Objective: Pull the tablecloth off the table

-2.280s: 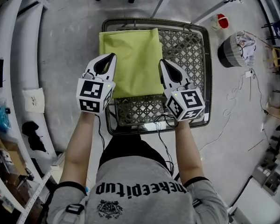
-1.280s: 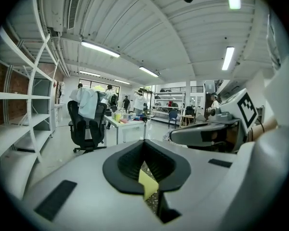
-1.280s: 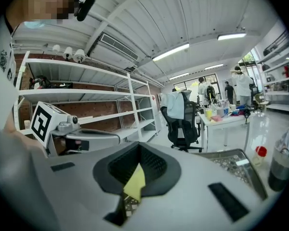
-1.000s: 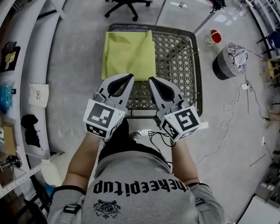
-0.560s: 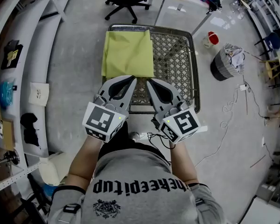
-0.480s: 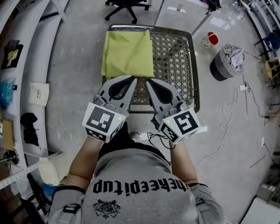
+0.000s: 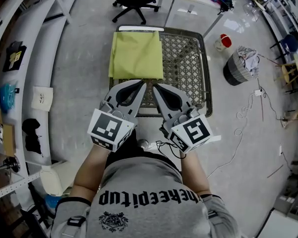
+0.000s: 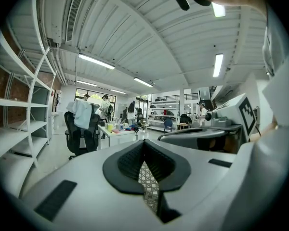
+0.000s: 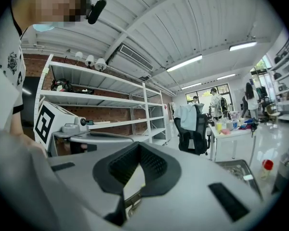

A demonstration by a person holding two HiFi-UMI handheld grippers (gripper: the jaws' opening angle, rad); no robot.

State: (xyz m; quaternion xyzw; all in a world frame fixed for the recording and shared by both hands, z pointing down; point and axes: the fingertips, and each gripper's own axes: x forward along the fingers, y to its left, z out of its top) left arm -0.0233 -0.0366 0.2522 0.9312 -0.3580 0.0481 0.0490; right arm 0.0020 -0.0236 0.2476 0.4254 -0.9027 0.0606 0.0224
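Along the left of the head view runs white shelving (image 7: 25, 78), with grey floor beside it. Next comes the tablecloth (image 7: 136, 56), a yellow-green sheet lying flat on the far left part of the metal lattice table (image 7: 186, 58). It is on the table, not off it, and covers only that part.

Below the cloth I hold the left gripper (image 7: 140, 85) near the table's near edge, pointing roughly level. Its jaws are pressed together with nothing between them. The left gripper view (image 8: 143, 142) confirms this: only a sliver of lattice shows through the gap behind the tips. The right gripper (image 7: 157, 87) sits just beside it, tips almost meeting, and is likewise closed and empty (image 9: 137, 147). I judge both are drawn in close to my body and angled towards the cloth's near hem, the natural edge to pull from.

Bare lattice fills the table's right half. Further right stands a dark bin (image 7: 243, 66) stuffed with fabric.

Hard to tell: the grippers cover the table's near rim, so I cannot see whether the tips touch the hem. Both gripper views look out into the room, so the cloth barely appears in them. The table's legs are out of sight.
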